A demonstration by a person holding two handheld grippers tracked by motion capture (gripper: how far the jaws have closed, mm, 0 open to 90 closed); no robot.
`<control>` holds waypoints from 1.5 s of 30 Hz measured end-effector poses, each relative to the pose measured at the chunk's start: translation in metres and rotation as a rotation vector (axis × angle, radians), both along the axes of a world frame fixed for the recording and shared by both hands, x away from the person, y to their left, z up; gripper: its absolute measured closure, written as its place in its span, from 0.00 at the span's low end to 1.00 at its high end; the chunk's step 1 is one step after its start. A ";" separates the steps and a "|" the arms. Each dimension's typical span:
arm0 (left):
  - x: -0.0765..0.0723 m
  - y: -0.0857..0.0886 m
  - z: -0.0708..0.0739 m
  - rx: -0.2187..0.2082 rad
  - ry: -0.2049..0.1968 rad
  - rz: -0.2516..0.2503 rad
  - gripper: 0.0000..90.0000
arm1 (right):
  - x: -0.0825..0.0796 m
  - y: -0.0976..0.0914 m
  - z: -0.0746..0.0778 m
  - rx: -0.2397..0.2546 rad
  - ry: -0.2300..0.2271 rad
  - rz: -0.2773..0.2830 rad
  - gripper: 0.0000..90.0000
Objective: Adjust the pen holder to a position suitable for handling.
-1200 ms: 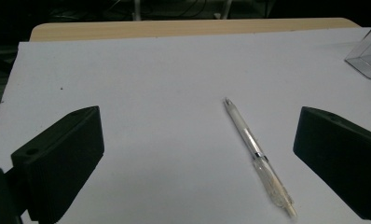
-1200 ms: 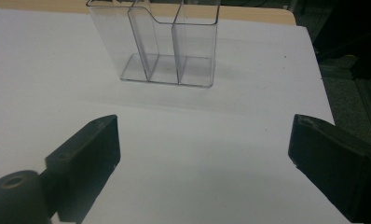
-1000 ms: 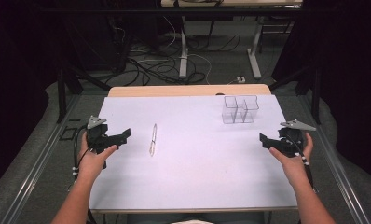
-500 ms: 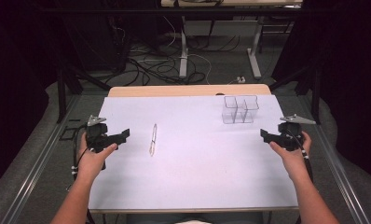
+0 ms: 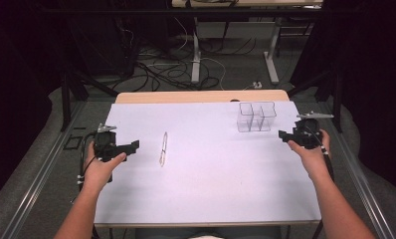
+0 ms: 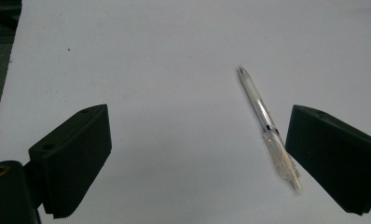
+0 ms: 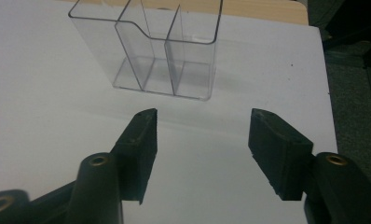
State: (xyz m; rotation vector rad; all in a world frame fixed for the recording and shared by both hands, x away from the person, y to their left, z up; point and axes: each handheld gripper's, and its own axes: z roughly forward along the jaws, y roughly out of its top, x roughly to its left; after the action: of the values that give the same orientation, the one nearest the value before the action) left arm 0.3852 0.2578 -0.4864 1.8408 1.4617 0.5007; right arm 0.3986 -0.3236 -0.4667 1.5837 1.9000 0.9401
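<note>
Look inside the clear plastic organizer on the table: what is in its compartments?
The clear organizer appears empty: through its walls only the white table shows. The pen lies apart on the table. No compartment is hidden.

Each black hand-held gripper (image 5: 132,146) (image 5: 282,134) has ribbed jaws, brass screws, grey plate.

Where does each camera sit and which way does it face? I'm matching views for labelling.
High view: above the person's side, facing forward and down on the white table; forearms, left tongs, right tongs.
Left gripper view: on the left tongs, facing the pen; open jaws.
Right gripper view: on the right tongs, facing the clear organizer; open jaws.
Shared: high and left gripper views both show the pen.
</note>
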 end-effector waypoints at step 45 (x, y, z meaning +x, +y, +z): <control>0.001 0.002 -0.001 0.006 -0.011 0.004 0.09 | 0.094 0.007 0.017 -0.014 0.072 -0.096 0.80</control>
State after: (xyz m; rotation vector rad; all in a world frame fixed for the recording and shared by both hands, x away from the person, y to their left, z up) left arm 0.3860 0.2602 -0.4875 1.8372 1.4586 0.5175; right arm 0.4927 -0.3162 -0.4495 1.7058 1.8562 0.8375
